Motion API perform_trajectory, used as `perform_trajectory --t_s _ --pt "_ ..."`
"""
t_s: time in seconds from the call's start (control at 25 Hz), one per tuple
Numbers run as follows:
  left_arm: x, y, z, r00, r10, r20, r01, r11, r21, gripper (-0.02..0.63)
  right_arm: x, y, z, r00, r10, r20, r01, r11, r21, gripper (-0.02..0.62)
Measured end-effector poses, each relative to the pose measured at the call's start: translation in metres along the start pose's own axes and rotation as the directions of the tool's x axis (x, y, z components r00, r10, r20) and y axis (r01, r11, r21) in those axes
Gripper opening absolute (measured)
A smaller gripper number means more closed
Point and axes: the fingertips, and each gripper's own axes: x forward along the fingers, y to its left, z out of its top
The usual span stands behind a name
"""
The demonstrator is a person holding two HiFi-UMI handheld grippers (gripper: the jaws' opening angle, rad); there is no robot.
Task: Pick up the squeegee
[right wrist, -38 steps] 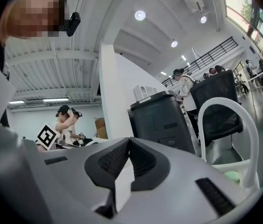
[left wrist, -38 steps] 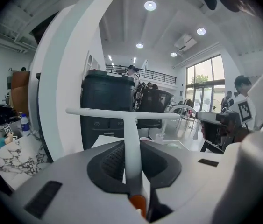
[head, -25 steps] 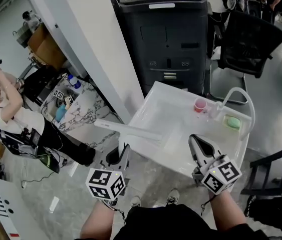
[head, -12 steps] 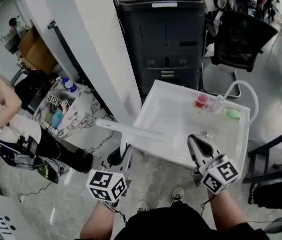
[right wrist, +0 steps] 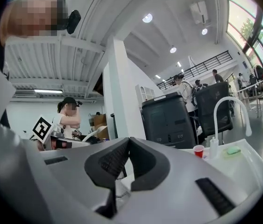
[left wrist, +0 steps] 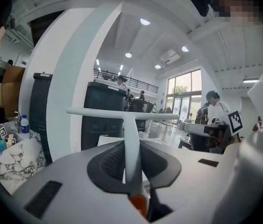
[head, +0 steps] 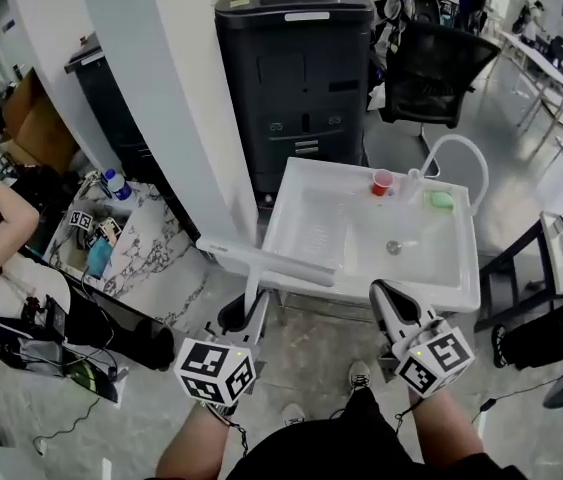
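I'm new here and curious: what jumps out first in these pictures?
The white T-shaped squeegee, clamped by its handle in the left tool, is at the near left corner of the white sink. Behind it stands a big black cabinet, and a small red cup sits by the tap.

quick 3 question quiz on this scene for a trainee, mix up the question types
1. Which gripper grips the squeegee by its handle?
2. True or false: the right gripper holds something.
3. The red cup stands: A) on the white sink, by the faucet; B) between the right gripper's jaws; C) on the squeegee's blade.
Key: 1. The left gripper, shut on the handle. 2. False: its jaws are together with nothing between them. 3. A.
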Motion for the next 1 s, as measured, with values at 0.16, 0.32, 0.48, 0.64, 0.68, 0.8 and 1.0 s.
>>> perform_trajectory --t_s 0.16,0.32,0.48,0.64,0.68,0.8,1.0 --pt "-0.023 -0.004 -0.012 0.998 -0.064 -0.015 0.064 0.998 0.008 0.071 -0.029 0.029 -0.01 0.997 -0.072 0.004 0.072 0.997 -0.005 0.017" --pt "-0.035 -0.02 -0.019 0.994 -0.113 -0.01 0.113 0.994 0.007 0.071 -0.063 0.042 -0.013 0.991 -0.13 0.013 0.13 0.991 -0.023 0.017" --pt "-0.042 -0.044 -0.02 0.989 -0.145 -0.004 0.146 0.989 0.035 0.071 -0.092 0.043 -0.009 0.984 -0.174 0.028 0.175 0.984 -0.03 0.017" --pt "-0.044 -0.068 -0.02 0.987 -0.162 0.002 0.162 0.986 0.038 0.071 -0.117 0.04 0.0 0.981 -0.191 0.044 0.193 0.98 -0.043 0.017" --pt "-0.045 -0.074 -0.021 0.986 -0.166 0.003 0.166 0.985 0.038 0.071 -0.123 0.039 0.002 0.98 -0.194 0.046 0.196 0.98 -0.044 0.017" --pt "-0.044 -0.096 -0.021 0.986 -0.169 0.007 0.168 0.985 0.043 0.071 -0.143 0.031 0.004 0.98 -0.195 0.051 0.197 0.98 -0.041 0.017" --pt "-0.041 -0.131 -0.025 0.989 -0.147 0.01 0.147 0.988 0.046 0.071 -0.169 0.014 0.008 0.985 -0.166 0.051 0.168 0.985 -0.039 0.017"
